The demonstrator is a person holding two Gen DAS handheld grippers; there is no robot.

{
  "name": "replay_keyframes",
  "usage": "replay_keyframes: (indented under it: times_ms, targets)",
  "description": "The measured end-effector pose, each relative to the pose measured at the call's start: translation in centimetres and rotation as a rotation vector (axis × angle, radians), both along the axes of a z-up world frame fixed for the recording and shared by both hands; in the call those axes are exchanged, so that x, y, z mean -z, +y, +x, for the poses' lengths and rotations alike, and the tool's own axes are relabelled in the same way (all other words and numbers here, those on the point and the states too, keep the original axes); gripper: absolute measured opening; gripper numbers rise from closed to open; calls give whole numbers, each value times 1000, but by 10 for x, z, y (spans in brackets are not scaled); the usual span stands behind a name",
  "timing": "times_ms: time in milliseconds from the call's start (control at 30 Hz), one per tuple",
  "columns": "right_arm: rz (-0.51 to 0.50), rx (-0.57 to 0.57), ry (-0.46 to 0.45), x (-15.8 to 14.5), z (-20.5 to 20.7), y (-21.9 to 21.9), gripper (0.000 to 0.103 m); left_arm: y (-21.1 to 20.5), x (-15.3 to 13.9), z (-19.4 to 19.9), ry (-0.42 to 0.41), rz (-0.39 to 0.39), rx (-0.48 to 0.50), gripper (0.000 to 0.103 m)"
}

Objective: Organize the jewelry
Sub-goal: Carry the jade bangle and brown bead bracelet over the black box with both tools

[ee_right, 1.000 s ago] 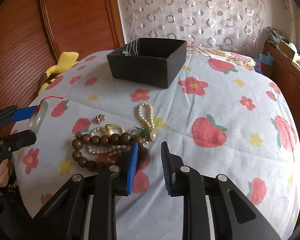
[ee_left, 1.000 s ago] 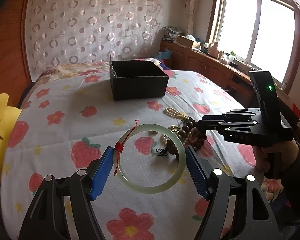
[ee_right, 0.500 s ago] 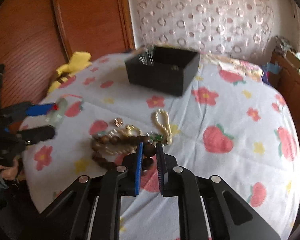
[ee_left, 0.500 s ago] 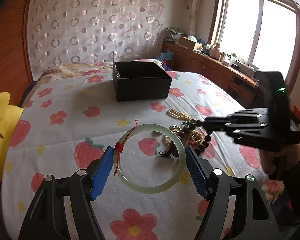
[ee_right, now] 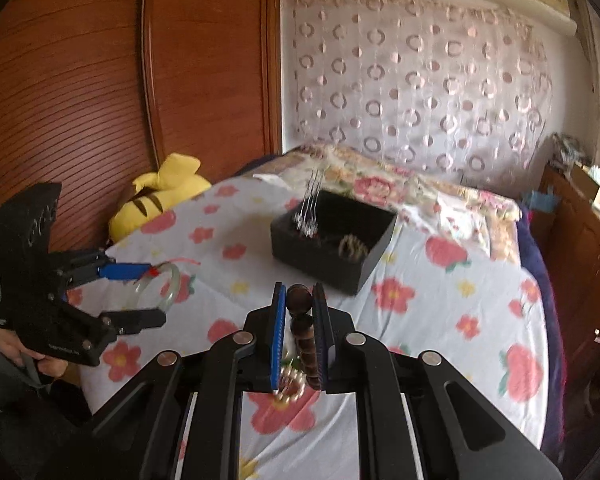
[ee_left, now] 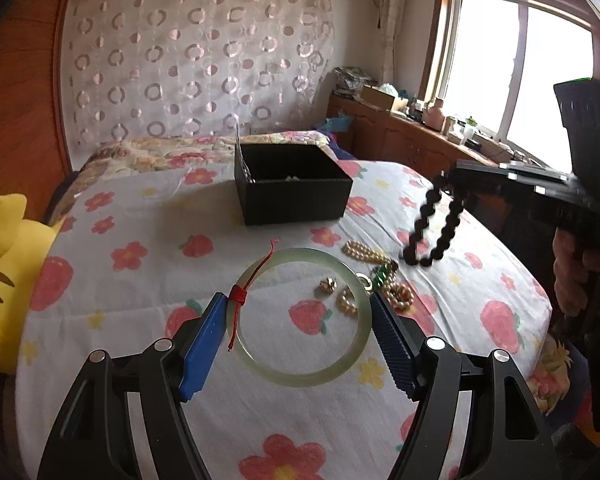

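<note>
From your left wrist camera, your left gripper holds the pale green bangle squeezed flat between its two blue fingers, above the flowered bedspread; a red cord is knotted on the bangle beside the left finger. Seen through and just past the ring, loose pieces lie on the cloth: a small gold earring, a pearl strand, a green-stoned piece and a cluster of pale beads. The black box stands open farther back, well apart from the bangle, with nothing between them but bare bedspread. To the right, your right gripper hangs in the air with the dark bead bracelet dangling from it, above the loose pieces. A yellow plush toy lies at the left edge of the bed. From your right wrist camera, the right gripper is clamped on the dark bead bracelet, which runs down between the fingers and hides part of the pale beads below. The black box sits ahead, open, with thin silver chains draped over its near-left wall. Your left gripper shows at the left with the bangle in its grip.
</note>
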State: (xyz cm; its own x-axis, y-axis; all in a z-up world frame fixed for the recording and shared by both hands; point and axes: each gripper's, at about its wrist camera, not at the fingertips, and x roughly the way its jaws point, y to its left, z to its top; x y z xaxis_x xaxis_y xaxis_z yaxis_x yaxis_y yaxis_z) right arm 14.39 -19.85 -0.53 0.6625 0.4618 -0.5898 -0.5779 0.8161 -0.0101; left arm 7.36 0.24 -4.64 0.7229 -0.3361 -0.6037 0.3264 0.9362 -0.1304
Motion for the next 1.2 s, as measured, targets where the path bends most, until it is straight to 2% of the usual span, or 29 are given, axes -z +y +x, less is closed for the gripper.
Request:
replay_keyframes:
  times_ms: [233, 600, 833, 1067, 1133, 1200]
  targets:
    - [-7, 11, -54, -26, 24, 8, 15, 1, -10, 6, -21, 3, -5, 69]
    - [-50, 62, -77, -41, 92, 35, 15, 0, -33, 22, -72, 15, -1, 69]
    - [-83, 95, -11, -22, 134, 47, 15, 1, -36, 44, -77, 28, -11, 69]
    - [-93, 127, 38, 1, 150, 52, 15, 7, -25, 73, -35, 38, -37, 69]
    - [-89, 125, 37, 2, 148, 50, 24, 7, -21, 81, -22, 46, -44, 69]
    - [-77, 124, 39, 2, 149, 51, 28, 7, -17, 89, -11, 52, -48, 69]
